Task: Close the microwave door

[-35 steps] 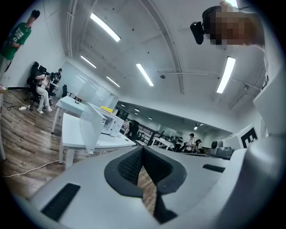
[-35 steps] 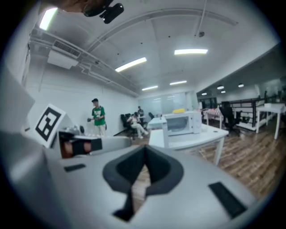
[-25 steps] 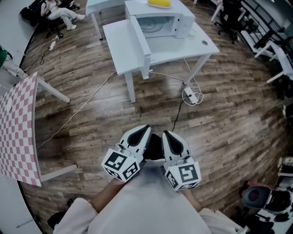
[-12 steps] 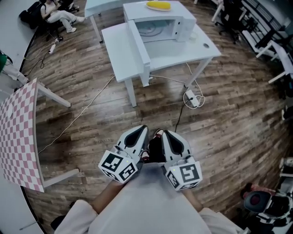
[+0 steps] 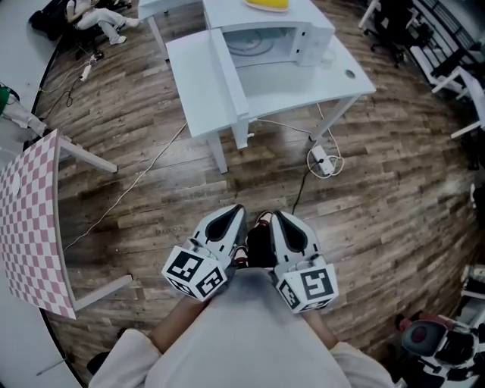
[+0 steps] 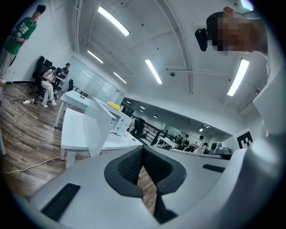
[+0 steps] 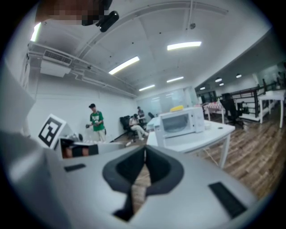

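The left gripper (image 5: pixel 229 217) and right gripper (image 5: pixel 283 220) are held side by side, close against the person's body, both pointing far-ward above the wood floor (image 5: pixel 379 189). Each has its jaws pressed together with nothing between them. Well apart, on the far desk (image 5: pixel 299 82), the microwave (image 5: pixel 307 34) stands with its door (image 5: pixel 231 72) swung out to the left.

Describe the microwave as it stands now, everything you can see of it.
The microwave is white and boxy, standing on the white table. Its door is swung wide open on the left side, baring the cavity with a round turntable. A yellow object lies on top.
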The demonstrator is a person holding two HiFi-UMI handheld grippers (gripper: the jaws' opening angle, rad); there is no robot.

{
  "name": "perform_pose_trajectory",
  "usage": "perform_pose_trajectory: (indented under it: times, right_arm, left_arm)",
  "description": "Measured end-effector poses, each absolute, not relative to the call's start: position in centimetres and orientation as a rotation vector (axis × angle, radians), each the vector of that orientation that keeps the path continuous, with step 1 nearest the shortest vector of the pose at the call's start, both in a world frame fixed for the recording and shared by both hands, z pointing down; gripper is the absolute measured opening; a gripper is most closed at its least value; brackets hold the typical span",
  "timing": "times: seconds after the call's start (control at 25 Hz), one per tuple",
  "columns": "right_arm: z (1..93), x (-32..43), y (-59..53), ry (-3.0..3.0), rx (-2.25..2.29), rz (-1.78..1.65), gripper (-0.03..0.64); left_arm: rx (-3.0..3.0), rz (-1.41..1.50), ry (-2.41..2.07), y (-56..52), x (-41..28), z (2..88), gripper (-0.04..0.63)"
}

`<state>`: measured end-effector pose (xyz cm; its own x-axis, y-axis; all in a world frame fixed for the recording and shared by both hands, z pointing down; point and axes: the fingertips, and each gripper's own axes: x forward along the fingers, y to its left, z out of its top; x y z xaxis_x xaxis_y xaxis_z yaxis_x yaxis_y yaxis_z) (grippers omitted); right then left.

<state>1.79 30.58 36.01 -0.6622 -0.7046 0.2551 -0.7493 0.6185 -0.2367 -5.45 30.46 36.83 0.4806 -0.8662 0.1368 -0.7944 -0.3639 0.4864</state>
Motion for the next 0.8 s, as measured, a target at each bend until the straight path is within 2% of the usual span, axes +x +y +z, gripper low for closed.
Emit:
perform_pose_trajectory:
  times: [0.8]
  right_arm:
    - [36.0,0.7,19.8,-2.752,1.039,0.502,0.023]
  left_arm:
    - [2.201,-0.169,-1.442,20.3,-6.1,36.8,0.017]
